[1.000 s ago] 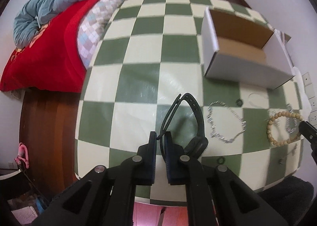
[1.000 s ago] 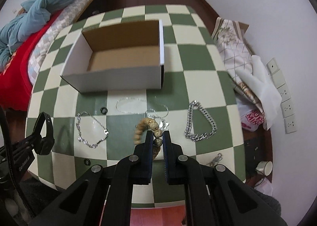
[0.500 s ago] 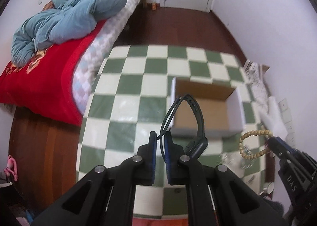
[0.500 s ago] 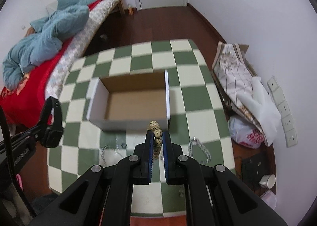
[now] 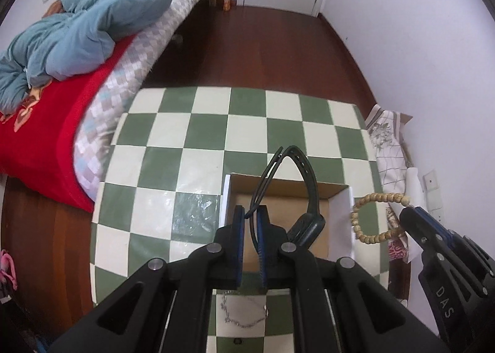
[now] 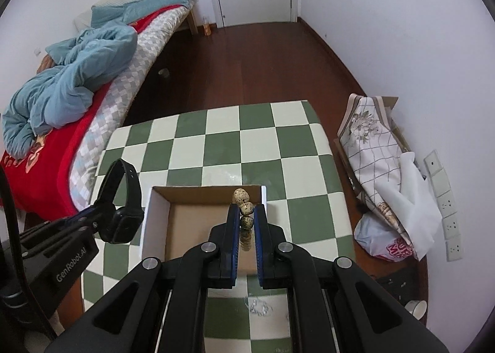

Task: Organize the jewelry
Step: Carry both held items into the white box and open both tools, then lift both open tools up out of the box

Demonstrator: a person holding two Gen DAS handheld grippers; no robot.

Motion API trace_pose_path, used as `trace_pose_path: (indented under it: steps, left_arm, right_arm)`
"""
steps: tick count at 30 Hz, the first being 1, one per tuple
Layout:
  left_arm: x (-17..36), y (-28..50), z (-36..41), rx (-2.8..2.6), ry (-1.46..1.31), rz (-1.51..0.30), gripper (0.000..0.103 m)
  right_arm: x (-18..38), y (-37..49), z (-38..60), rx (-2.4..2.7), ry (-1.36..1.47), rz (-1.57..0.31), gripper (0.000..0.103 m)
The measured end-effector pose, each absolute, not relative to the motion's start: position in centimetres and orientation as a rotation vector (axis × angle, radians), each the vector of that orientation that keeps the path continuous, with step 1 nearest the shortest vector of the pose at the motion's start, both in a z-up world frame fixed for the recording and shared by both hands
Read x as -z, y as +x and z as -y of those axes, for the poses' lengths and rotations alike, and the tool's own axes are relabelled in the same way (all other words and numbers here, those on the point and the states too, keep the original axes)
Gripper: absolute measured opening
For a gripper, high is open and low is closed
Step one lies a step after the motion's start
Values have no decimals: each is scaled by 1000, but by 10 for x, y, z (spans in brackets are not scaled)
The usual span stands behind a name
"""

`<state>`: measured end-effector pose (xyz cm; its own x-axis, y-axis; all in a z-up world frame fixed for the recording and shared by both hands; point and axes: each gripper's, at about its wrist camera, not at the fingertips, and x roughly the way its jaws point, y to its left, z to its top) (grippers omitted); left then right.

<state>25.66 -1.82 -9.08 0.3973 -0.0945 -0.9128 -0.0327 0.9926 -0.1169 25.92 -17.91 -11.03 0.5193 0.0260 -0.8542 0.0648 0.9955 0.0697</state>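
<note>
- Checkered green-and-cream table (image 5: 198,142) beside a bed (image 5: 46,124); open cardboard box (image 6: 161,223) on the table.
- Left gripper (image 5: 250,229) clamped on a black watch (image 5: 304,195) strap, held above the box.
- Right gripper (image 6: 247,226) pinches a bead bracelet (image 5: 371,216), raised over the box's right side.
- Silver chain (image 5: 244,315) lies on the table near the box.

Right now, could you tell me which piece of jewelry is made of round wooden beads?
The beaded bracelet in the right tool, over the box; the left tool holds a black strap watch.
</note>
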Motion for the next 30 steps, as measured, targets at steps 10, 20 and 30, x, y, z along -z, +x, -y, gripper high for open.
trace_pose_path:
  steps: [10,20,30]
  left_arm:
    - [145,294,11,55,-236,-1311,6]
    - [125,301,17,8,-158,-1232,68]
    - [112,283,6,-83,-34,-1132,103]
  right_arm:
    - [172,304,177,9,86,-1147,9]
    - [202,318,178,-3,37,-1266,21]
    - [206,295,175,14,-1,-1311,100]
